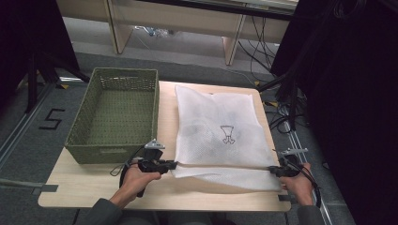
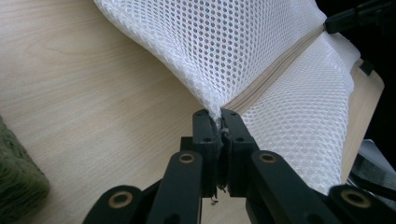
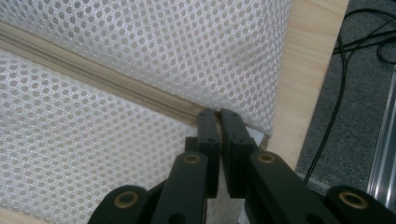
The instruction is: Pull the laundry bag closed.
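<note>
One wooden table point(image 1: 94, 187). One green woven basket point(image 1: 117, 112) at its left, empty. One white mesh bag point(image 1: 218, 126) lies flat to the right of the basket, zipper edge nearest me. I read my left gripper point(image 2: 219, 116) clamped tight on the bag's near-left corner, and my right gripper point(image 3: 218, 116) pinched together on the near-right zipper end.

Lab, floor no. 5 point(image 1: 50, 119), loose cables point(image 1: 263, 35)
</note>
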Motion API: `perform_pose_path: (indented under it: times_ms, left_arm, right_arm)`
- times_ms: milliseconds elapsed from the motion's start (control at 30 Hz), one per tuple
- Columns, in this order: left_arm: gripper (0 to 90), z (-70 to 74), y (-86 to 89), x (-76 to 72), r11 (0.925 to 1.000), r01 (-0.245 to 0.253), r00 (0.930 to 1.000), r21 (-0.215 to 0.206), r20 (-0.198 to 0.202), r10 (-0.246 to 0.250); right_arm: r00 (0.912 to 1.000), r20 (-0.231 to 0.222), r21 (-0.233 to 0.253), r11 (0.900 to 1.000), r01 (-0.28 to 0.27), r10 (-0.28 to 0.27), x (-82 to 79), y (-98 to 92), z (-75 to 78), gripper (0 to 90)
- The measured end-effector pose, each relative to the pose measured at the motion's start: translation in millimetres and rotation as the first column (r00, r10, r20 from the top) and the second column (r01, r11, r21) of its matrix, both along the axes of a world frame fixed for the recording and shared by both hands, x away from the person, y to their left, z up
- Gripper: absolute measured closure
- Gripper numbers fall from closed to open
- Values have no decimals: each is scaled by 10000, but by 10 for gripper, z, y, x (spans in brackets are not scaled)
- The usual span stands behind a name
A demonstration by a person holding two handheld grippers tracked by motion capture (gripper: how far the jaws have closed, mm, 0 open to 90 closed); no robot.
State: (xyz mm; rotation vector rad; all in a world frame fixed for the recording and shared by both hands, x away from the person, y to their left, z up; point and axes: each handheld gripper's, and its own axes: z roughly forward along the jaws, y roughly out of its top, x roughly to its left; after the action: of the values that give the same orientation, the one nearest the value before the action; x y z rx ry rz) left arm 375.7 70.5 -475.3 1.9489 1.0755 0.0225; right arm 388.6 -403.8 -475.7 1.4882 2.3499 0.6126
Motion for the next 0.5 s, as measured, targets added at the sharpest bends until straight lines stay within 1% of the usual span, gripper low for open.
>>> perform_pose_path:
  times_ms: [33,67,100,133,167,200,233,267,300,333,367,400,433,467,500]
  left_arm:
    - [852,-7,10,5,9999,-112,9999,37,17,112]
    - [850,-7,10,5,9999,-112,9999,37,17,112]
    - [849,-10,14,8,9998,-108,9999,157,19,108]
    - [848,-12,15,7,9997,-115,9999,196,28,115]
    - [846,-14,17,4,9997,-137,9999,214,11,137]
    - [841,-14,17,4,9997,-137,9999,214,11,137]
    - [835,-10,20,1,9997,-190,9998,131,-54,191]
    - [829,-10,20,1,9997,-190,9998,131,-54,191]
    - [817,3,23,-2,9998,-162,9998,142,-151,164]
    - [798,11,25,-7,9998,-194,9996,100,-187,196]
    - [771,20,28,-12,9997,-209,9996,122,-185,211]
    - [750,20,28,-12,9997,-209,9996,122,-185,211]
    - [750,37,35,-21,9997,-179,9997,171,-154,182]
    - [720,52,39,-28,9996,-186,9998,220,-96,188]
    - [697,80,54,-42,9993,-249,9997,277,-27,249]
  right_arm:
    - [9999,90,164,9999,53,-54,18,14,-8,884]
    - [9999,90,164,9999,53,-54,18,14,-8,884]
    - [9999,104,172,9998,-74,72,34,8,-14,884]
    - [9999,102,178,9998,-70,68,34,16,-14,884]
    - [9998,131,94,9999,-138,137,35,16,-13,884]
    - [9999,126,225,9997,-65,62,30,28,-6,883]
    - [9999,95,235,9997,-42,40,24,33,-2,883]
    - [9999,95,235,9997,-42,40,24,33,-2,883]
    - [9999,92,146,9998,-146,144,23,17,-9,879]
    - [9999,70,145,9998,-152,151,19,17,-14,871]
    - [9996,-5,63,9996,-275,275,21,12,-10,860]
    - [9999,69,50,9999,-119,118,10,28,-4,843]
    - [9999,69,50,9999,-119,118,10,28,-4,843]
    - [9995,161,-94,9996,-269,271,-10,36,27,799]
    - [9996,285,-34,10000,-92,92,-24,58,44,766]
